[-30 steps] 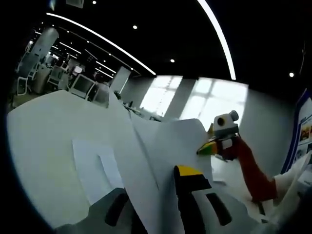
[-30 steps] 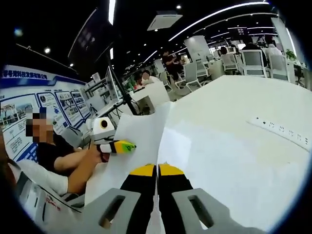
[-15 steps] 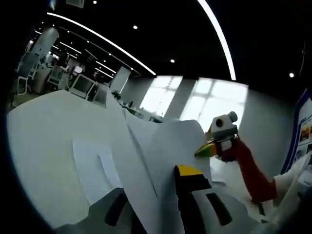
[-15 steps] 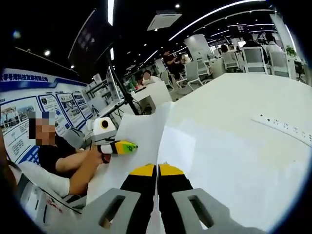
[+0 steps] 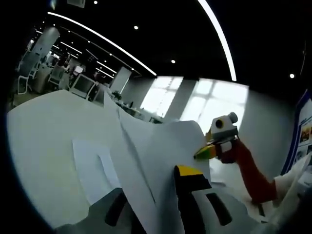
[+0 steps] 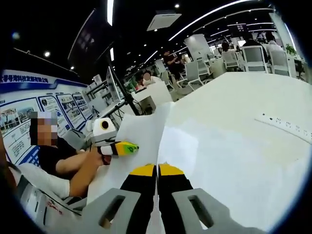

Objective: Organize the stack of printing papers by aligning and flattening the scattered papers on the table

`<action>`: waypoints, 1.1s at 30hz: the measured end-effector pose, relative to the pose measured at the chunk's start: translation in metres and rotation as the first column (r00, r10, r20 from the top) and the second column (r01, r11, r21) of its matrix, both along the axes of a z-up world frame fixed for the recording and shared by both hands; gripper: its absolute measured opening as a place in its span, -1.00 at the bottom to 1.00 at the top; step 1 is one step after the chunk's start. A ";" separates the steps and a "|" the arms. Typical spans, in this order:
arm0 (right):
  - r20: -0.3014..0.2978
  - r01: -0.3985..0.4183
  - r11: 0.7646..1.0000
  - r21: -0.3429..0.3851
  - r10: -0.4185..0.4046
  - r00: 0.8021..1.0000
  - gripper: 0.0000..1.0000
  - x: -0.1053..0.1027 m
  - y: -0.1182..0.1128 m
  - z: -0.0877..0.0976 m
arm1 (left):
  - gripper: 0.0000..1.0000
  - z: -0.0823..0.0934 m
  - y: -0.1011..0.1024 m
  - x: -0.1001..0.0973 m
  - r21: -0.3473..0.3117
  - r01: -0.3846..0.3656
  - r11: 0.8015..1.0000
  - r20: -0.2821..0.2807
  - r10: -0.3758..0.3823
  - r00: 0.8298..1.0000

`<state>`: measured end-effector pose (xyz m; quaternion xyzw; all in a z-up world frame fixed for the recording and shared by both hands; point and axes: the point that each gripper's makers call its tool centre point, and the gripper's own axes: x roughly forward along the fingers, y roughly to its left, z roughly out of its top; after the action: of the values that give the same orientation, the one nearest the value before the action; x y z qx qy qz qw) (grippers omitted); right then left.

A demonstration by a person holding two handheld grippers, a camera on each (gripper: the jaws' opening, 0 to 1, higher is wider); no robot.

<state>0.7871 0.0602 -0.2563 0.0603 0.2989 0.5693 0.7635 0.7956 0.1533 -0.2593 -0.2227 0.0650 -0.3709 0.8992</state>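
Standing on edge, the printing papers (image 6: 141,141) are pinched by the right gripper (image 6: 157,170) (jaws together) and the left gripper (image 5: 161,195) above the white table (image 6: 229,146).

papers (image 5: 161,146): plain white, grey in the shade.
table (image 6: 234,146): glossy white.
right tool (image 6: 157,171): black jaws with yellow tips, grey body.
left tool (image 5: 187,178): black jaw, yellow tip, grey body; seen beside the papers from the right gripper view (image 6: 121,147), tips yellow and green.
power strip (image 6: 285,126): white, on the table.
wall posters (image 6: 53,105): blue and white, behind the papers.
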 end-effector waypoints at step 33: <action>0.006 -0.044 0.999 -0.009 0.044 0.999 -1.00 -0.013 0.018 -0.004 | -0.69 0.002 -0.003 -0.002 -0.003 0.002 1.000 0.007 -0.002 1.000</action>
<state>0.7739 0.0786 -0.2606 0.0489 0.3003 0.5847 0.7520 0.7932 0.1507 -0.2576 -0.2228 0.0613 -0.3727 0.8987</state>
